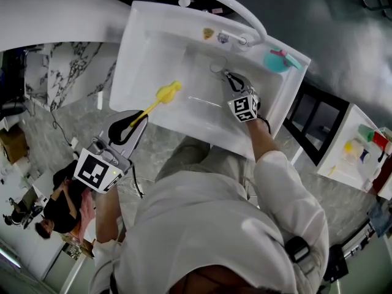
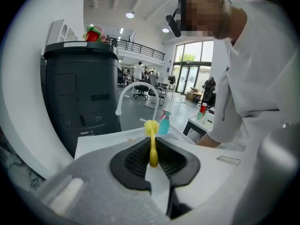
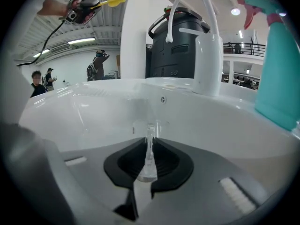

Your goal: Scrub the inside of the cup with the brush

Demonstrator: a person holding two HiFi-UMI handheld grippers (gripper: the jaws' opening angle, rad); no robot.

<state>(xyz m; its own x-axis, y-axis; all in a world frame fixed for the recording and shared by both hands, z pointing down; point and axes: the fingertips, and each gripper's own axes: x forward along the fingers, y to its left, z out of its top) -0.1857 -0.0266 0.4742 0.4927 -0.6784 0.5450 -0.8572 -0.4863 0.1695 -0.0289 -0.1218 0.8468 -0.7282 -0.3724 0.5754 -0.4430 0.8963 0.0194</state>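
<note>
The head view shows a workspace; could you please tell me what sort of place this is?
Likely a demo sink station in an open office or lab hall: a white sink with a curved faucet, a teal spray bottle at its corner, and bystanders on the floor nearby.

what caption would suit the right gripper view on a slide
Right gripper shut on the wall of a clear cup inside the white sink, faucet and teal spray bottle behind.

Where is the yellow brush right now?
Head view, left: the yellow brush sticks out of the left hand-held gripper, its head over the white sink.
</note>
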